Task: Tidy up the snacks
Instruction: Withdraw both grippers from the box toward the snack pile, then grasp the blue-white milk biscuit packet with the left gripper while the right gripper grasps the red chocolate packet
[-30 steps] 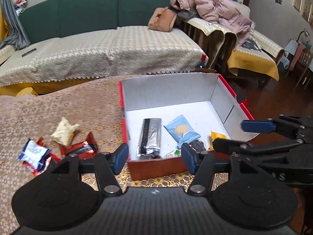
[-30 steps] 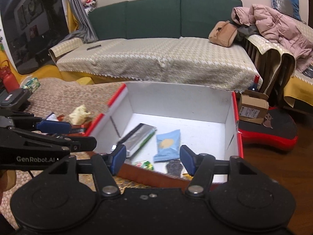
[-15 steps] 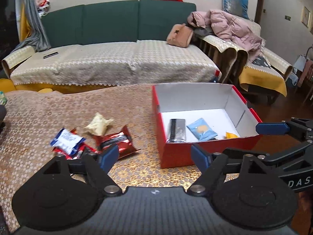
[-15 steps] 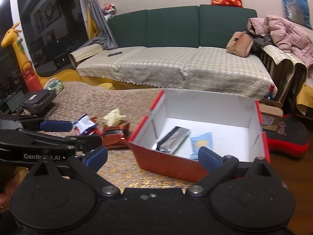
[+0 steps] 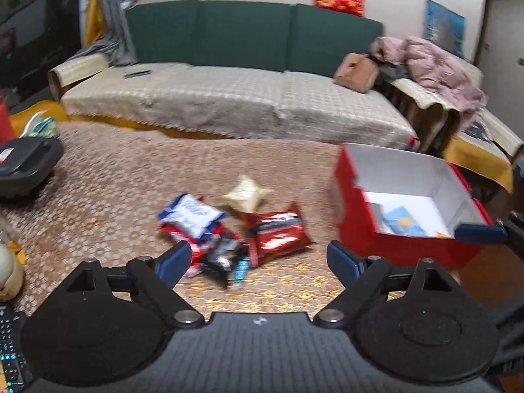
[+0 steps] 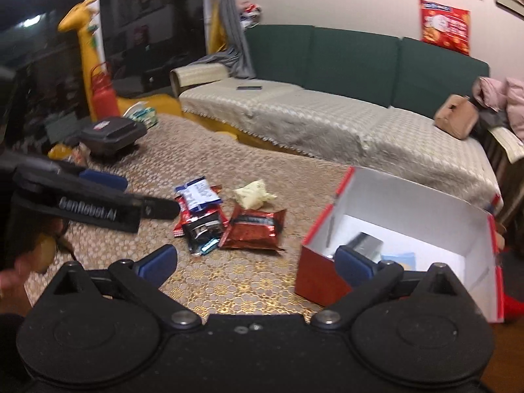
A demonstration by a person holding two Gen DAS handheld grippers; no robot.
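A pile of snack packets lies on the patterned tablecloth: a blue-white packet point(image 5: 191, 213) point(image 6: 198, 193), a cream packet point(image 5: 245, 193) point(image 6: 253, 193), a shiny red packet point(image 5: 280, 232) point(image 6: 255, 226) and a black one point(image 5: 224, 255) point(image 6: 203, 226). A red box with a white inside point(image 5: 353, 203) point(image 6: 322, 275) stands to the right and holds a silver bar point(image 6: 365, 242) and a light blue packet point(image 5: 402, 221). My left gripper point(image 5: 258, 258) is open and empty, just short of the pile. My right gripper point(image 6: 255, 260) is open and empty, between the pile and the box.
A green sofa with a beige cover point(image 5: 229, 98) runs along the far side of the table. A black case point(image 5: 23, 163) point(image 6: 113, 134) sits at the table's left. A remote control point(image 5: 9, 347) lies at the near left edge. The table ends just right of the box.
Both grippers have pulled back and swung left from over the box toward the snack pile, and both have opened wider. The box and its contents have not moved.
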